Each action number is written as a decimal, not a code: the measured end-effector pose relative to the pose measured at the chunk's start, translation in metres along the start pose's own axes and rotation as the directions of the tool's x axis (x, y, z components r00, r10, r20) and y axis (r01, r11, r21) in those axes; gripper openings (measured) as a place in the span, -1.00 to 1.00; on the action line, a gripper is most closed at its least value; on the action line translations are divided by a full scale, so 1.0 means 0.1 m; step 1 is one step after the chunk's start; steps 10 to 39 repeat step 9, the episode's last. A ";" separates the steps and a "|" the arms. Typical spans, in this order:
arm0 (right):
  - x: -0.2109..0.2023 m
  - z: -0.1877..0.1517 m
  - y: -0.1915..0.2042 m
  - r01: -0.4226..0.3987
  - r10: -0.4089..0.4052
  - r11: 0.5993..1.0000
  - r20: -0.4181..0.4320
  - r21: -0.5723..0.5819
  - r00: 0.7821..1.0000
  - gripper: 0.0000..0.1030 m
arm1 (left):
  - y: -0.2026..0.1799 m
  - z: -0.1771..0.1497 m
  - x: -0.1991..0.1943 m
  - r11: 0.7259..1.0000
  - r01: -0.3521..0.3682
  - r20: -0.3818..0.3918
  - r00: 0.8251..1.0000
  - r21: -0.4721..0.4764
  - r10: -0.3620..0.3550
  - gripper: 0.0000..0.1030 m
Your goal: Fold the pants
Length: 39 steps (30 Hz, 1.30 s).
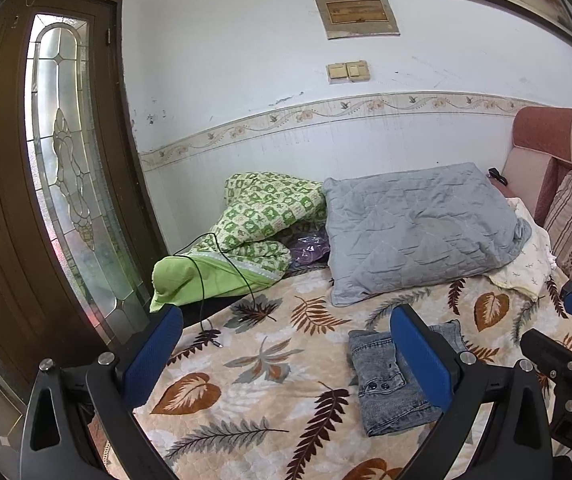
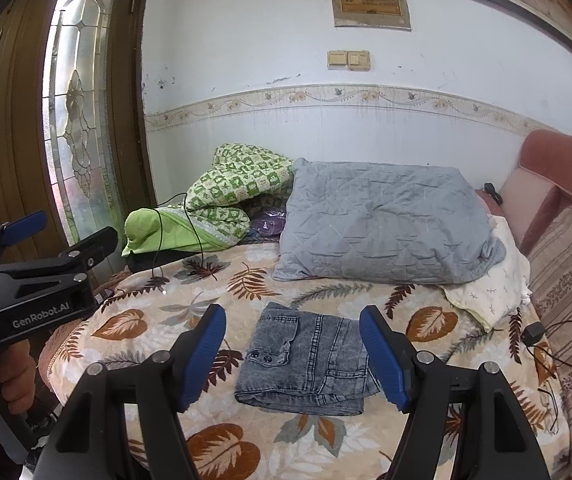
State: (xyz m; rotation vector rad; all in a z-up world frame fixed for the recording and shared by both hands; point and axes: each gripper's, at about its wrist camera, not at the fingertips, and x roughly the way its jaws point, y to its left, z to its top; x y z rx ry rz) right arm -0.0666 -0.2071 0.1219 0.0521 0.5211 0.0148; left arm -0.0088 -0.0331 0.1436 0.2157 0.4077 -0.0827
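On the leaf-print bedspread (image 2: 245,280), just in front of the grey quilted pillow (image 2: 382,228), the denim pants (image 2: 306,364) lie folded into a compact stack, seemingly finished, so both the right gripper (image 2: 292,356) and left gripper (image 1: 286,360) are held above with fingers wide and empty.

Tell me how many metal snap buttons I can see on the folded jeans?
2. Both sit side by side on the pocket flap of the folded jeans: one snap button left, the other right. More may be hidden in the folds.

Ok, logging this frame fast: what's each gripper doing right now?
Left gripper: jaws open, holding nothing.
Right gripper: jaws open, empty, above the folded jeans.
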 end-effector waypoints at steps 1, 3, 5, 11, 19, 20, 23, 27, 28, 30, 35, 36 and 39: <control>0.02 0.00 -0.02 0.002 -0.002 1.000 -0.003 0.000 1.000 0.41 | -0.02 0.01 0.02 1.000 0.007 0.000 1.000 0.000 -0.007 1.00; 0.07 0.00 -0.05 0.005 -0.005 1.000 -0.009 0.000 1.000 0.41 | -0.06 0.02 0.06 1.000 0.019 -0.002 1.000 -0.003 -0.019 1.00; 0.11 0.00 -0.08 0.011 -0.011 1.000 -0.012 0.001 1.000 0.41 | -0.09 0.03 0.12 0.999 0.039 -0.008 0.999 -0.008 -0.039 1.00; 0.22 0.03 -0.15 0.014 -0.014 1.000 -0.019 0.009 1.000 0.41 | -0.13 0.03 0.24 0.996 0.077 -0.012 0.997 -0.035 -0.077 1.00; 0.22 0.03 -0.15 0.014 -0.014 1.000 -0.019 0.009 1.000 0.41 | -0.13 0.03 0.24 0.996 0.077 -0.012 0.997 -0.035 -0.077 1.00; 0.22 0.03 -0.15 0.014 -0.014 1.000 -0.019 0.009 1.000 0.41 | -0.13 0.03 0.24 0.996 0.077 -0.012 0.997 -0.035 -0.077 1.00; 0.22 0.03 -0.15 0.014 -0.014 1.000 -0.019 0.009 1.000 0.41 | -0.13 0.03 0.24 0.996 0.077 -0.012 0.997 -0.035 -0.077 1.00; 0.22 0.03 -0.15 0.014 -0.014 1.000 -0.019 0.009 1.000 0.41 | -0.13 0.03 0.24 0.996 0.077 -0.012 0.997 -0.035 -0.077 1.00; 0.22 0.03 -0.15 0.014 -0.014 1.000 -0.019 0.009 1.000 0.41 | -0.13 0.03 0.24 0.996 0.077 -0.012 0.997 -0.035 -0.077 1.00; 0.22 0.03 -0.15 0.014 -0.014 1.000 -0.019 0.009 1.000 0.41 | -0.13 0.03 0.24 0.996 0.077 -0.012 0.997 -0.035 -0.077 1.00; 0.22 0.03 -0.15 0.014 -0.014 1.000 -0.019 0.009 1.000 0.41 | -0.13 0.03 0.24 0.996 0.077 -0.012 0.997 -0.035 -0.077 1.00; 0.22 0.03 -0.15 0.014 -0.014 1.000 -0.019 0.009 1.000 0.41 | -0.13 0.03 0.24 0.996 0.077 -0.012 0.997 -0.035 -0.077 1.00; 0.22 0.03 -0.15 0.014 -0.014 1.000 -0.019 0.009 1.000 0.41 | -0.13 0.03 0.24 0.996 0.077 -0.012 0.997 -0.035 -0.077 1.00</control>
